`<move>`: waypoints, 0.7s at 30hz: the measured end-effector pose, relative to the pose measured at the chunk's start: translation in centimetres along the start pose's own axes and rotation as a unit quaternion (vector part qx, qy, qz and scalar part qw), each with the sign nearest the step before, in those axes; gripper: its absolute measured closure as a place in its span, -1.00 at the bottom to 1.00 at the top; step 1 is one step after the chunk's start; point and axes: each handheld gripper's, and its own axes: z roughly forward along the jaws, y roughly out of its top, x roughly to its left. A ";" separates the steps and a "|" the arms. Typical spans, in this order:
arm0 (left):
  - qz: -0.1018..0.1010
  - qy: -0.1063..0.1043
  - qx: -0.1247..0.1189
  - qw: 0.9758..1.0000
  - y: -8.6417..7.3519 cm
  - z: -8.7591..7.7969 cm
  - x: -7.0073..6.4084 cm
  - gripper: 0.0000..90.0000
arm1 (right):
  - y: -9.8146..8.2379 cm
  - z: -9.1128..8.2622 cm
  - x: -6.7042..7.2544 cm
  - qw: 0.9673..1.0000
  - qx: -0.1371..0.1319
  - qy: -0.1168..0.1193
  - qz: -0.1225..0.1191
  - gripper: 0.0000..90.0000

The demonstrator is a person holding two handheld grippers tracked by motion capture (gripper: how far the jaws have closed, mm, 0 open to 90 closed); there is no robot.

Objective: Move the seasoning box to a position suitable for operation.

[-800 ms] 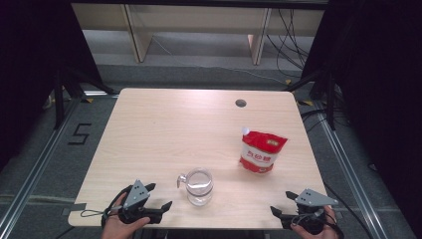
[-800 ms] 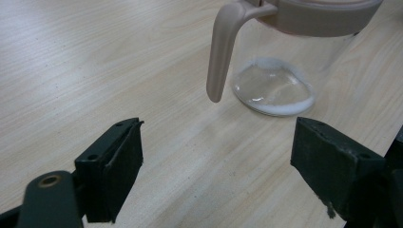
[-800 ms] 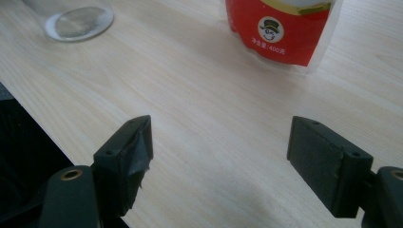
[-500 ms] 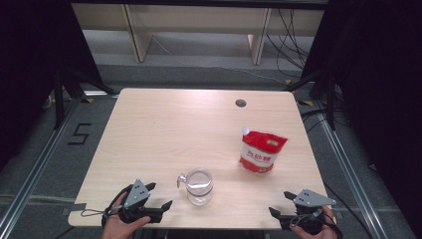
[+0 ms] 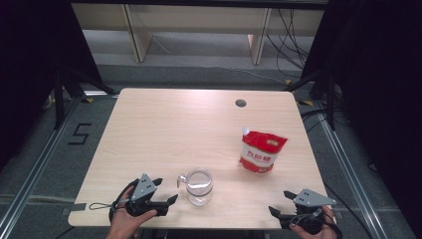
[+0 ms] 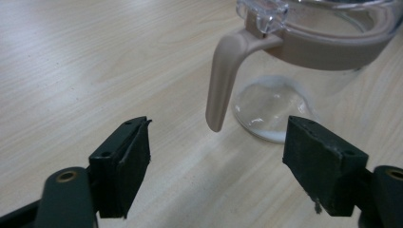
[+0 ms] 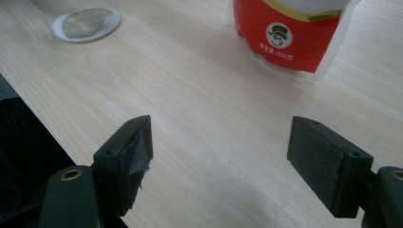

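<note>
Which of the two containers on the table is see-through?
The glass jug near the table's front edge, by the left gripper. You can see the tabletop through its wall, and it has a beige handle. The other, a red pouch, is opaque.

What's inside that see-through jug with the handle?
The jug looks empty: through its clear wall in the left gripper view you see its round glass bottom and the wooden table beneath. A beige band around the rim hides a strip near the top.
</note>
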 end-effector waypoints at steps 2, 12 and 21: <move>-0.003 0.002 0.002 1.000 0.2 0.1 0.1 -0.40 | 0.0 0.0 0.0 1.000 -0.003 -0.001 0.001 -0.46; 0.027 0.000 0.007 1.000 1.0 1.8 0.2 -0.13 | 0.0 0.3 0.0 1.000 0.002 0.007 -0.010 -0.45; 0.049 -0.002 -0.006 0.999 1.5 2.8 0.1 0.32 | 0.0 0.3 0.1 1.000 0.006 0.008 -0.006 -0.46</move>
